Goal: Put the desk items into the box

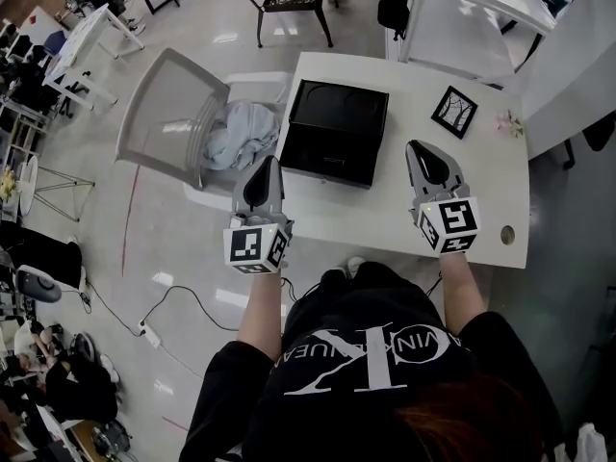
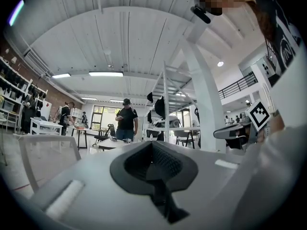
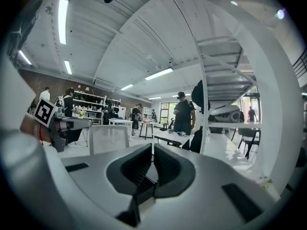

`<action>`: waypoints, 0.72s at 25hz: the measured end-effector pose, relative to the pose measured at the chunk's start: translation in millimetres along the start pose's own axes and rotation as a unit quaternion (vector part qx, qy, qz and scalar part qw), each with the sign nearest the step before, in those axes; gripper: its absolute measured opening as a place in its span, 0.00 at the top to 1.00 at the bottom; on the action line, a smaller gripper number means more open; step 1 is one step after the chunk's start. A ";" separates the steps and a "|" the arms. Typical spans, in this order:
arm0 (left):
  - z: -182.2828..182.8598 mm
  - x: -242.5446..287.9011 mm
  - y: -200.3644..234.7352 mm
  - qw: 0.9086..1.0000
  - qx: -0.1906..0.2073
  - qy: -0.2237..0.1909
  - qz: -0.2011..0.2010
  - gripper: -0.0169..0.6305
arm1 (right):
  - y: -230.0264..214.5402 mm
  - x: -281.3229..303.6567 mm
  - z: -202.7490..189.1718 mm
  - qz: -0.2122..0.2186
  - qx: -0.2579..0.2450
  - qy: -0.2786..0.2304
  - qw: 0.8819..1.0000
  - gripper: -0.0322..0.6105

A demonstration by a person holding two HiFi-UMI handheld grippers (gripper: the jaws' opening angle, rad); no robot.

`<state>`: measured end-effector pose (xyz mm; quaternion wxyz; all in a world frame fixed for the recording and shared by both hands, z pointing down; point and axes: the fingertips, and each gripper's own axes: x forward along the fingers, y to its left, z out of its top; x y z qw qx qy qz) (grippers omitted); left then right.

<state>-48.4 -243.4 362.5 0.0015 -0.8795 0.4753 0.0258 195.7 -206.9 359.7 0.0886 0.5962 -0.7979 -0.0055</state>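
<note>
On the white desk (image 1: 385,215) lies an open black box (image 1: 337,128) toward its left side, with nothing visible in it. A small black picture frame (image 1: 453,112) lies at the desk's far right, and a small pale flower piece (image 1: 507,123) lies beside it. My left gripper (image 1: 269,162) hovers at the desk's left edge, just left of the box, shut and empty. My right gripper (image 1: 415,146) hovers right of the box, near the frame, shut and empty. Both gripper views look level across the room, with the left jaws (image 2: 152,153) and right jaws (image 3: 152,158) closed together.
A grey chair (image 1: 168,114) with a grey cloth (image 1: 239,133) on its seat stands against the desk's left side. A cable hole (image 1: 507,234) is in the desk's near right corner. White shelving (image 1: 481,12) stands behind the desk. People (image 2: 125,121) stand farther off.
</note>
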 end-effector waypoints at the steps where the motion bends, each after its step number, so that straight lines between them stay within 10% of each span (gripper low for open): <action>1: -0.2 0.2 -0.1 1.000 0.000 0.000 0.000 0.96 | -0.1 0.2 -0.2 0.000 0.001 0.000 1.000 0.91; 18: -5.5 0.6 7.3 1.000 -0.001 0.007 -0.001 0.96 | 5.7 6.7 -3.1 0.007 0.007 0.004 1.000 0.93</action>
